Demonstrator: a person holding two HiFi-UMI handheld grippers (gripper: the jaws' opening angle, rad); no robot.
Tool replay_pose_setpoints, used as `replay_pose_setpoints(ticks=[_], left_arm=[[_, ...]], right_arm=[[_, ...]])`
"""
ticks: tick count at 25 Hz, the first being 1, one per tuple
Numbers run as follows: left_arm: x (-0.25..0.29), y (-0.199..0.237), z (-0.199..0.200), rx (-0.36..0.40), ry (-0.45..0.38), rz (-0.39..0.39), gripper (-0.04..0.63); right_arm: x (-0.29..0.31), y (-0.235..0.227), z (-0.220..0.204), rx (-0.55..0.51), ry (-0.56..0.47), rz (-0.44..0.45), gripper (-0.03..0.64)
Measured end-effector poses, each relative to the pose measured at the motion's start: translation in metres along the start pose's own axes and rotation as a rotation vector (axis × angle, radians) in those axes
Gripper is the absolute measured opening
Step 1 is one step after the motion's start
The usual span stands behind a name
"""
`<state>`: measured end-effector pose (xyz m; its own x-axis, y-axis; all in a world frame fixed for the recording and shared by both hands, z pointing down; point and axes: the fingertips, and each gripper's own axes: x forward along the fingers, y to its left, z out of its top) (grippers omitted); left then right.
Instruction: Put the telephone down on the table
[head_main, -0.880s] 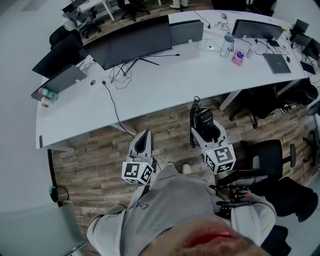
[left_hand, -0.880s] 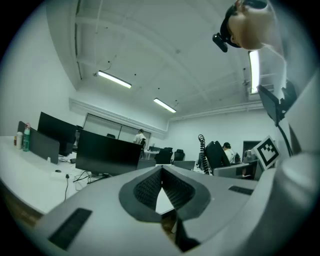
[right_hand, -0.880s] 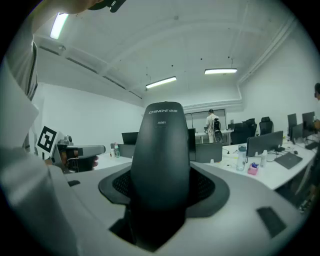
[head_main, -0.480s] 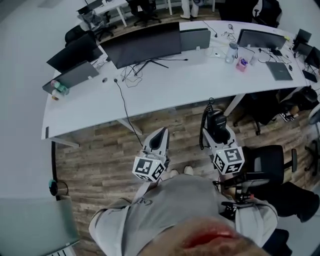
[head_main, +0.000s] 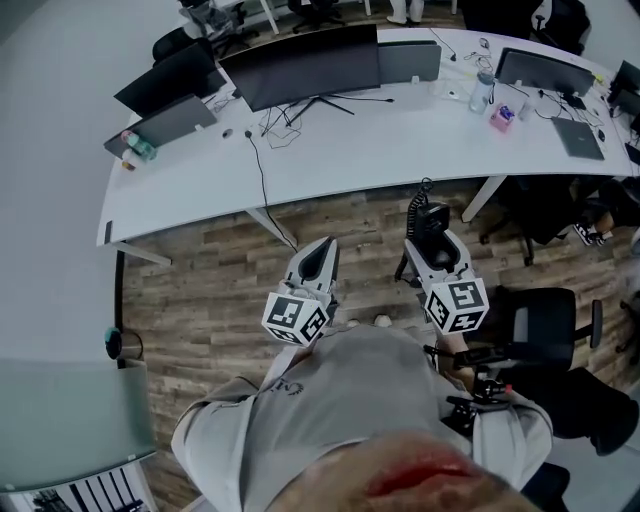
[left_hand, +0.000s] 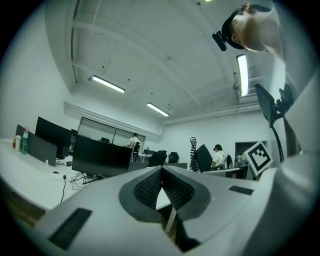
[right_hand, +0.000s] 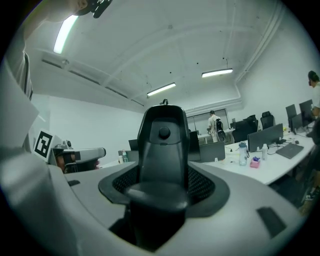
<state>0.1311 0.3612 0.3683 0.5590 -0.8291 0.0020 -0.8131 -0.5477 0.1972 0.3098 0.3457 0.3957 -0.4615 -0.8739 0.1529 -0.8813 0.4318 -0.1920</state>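
Observation:
A black telephone handset (right_hand: 163, 150) with a coiled cord (head_main: 414, 205) sits clamped between the jaws of my right gripper (head_main: 433, 232), held level over the wooden floor, short of the long white curved table (head_main: 340, 160). In the right gripper view the handset fills the middle, its pads pressing both sides. My left gripper (head_main: 321, 256) hangs beside it at the left, jaws shut with nothing between them (left_hand: 161, 186). Both grippers point toward the table's front edge.
On the table stand black monitors (head_main: 300, 65), a laptop (head_main: 165, 122), cables, a water bottle (head_main: 483, 92) and a pink object (head_main: 500, 117). A black office chair (head_main: 545, 320) is at my right. People stand far back in the room (left_hand: 134, 142).
The table has come closer in the head view and slid rightward. Both grippers have stayed side by side, the right one still holding the handset.

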Motion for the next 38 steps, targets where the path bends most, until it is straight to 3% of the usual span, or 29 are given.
replay_pose_setpoints(ticks=[9, 19, 31, 38], left_arm=[[-0.001, -0.004, -0.005, 0.002, -0.006, 0.044, 0.011], [0.007, 0.003, -0.016, -0.014, -0.006, 0.072, 0.011], [0.018, 0.049, -0.018, -0.043, -0.018, 0.078, 0.011], [0.044, 0.108, -0.012, -0.039, -0.006, 0.045, 0.011]], right_arm=[[0.010, -0.011, -0.004, 0.048, -0.024, 0.072, 0.281], [0.026, -0.020, -0.001, 0.030, -0.014, 0.080, 0.281], [0.068, -0.010, -0.013, 0.047, 0.039, 0.073, 0.281], [0.122, -0.003, -0.007, 0.060, 0.063, 0.031, 0.281]])
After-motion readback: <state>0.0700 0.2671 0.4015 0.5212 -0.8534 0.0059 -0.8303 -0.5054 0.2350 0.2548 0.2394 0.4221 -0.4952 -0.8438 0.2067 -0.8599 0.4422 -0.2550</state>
